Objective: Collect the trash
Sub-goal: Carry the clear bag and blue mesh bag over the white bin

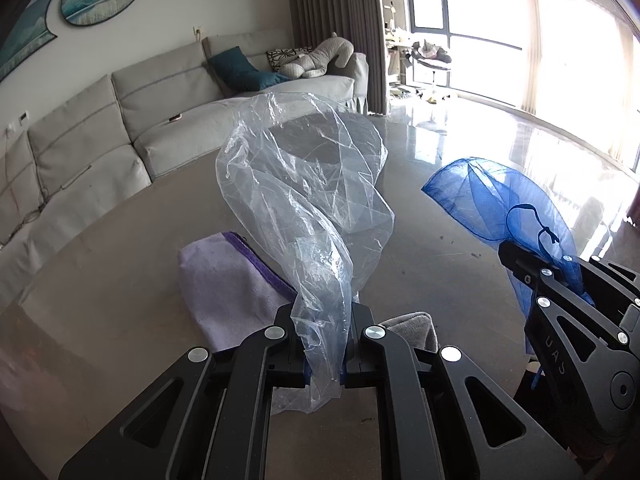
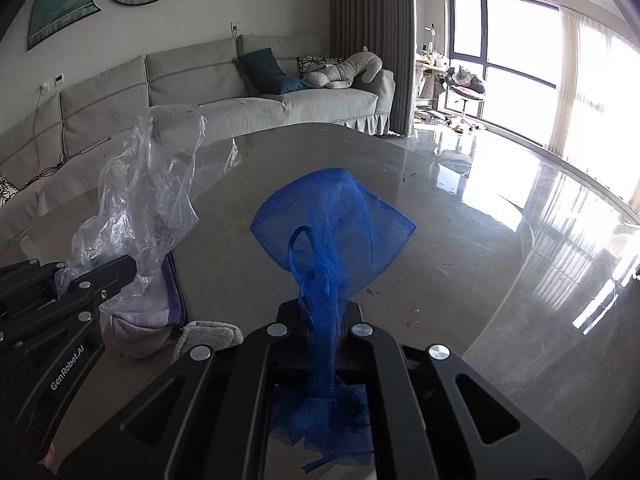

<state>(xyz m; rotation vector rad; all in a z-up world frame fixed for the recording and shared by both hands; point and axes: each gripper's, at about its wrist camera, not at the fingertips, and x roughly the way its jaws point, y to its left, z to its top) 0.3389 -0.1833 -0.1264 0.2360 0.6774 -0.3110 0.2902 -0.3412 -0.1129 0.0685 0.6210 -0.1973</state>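
Note:
A crumpled clear plastic bag (image 1: 304, 184) stands up from my left gripper (image 1: 324, 320), whose jaws are shut on its lower end above the grey table (image 1: 120, 280). To its right, a blue mesh drawstring bag (image 1: 496, 196) is pinched in my right gripper (image 1: 516, 256). In the right wrist view the blue mesh bag (image 2: 336, 216) rises from between the shut jaws of my right gripper (image 2: 320, 312), with its loose end hanging below. The clear bag (image 2: 152, 184) and left gripper (image 2: 124, 268) show at the left there.
A folded lilac cloth with a purple edge (image 1: 228, 280) and a grey cloth (image 1: 412, 328) lie on the table under the grippers. A grey sofa (image 1: 100, 128) with cushions stands behind the table. Glossy floor and bright windows (image 1: 560, 32) are to the right.

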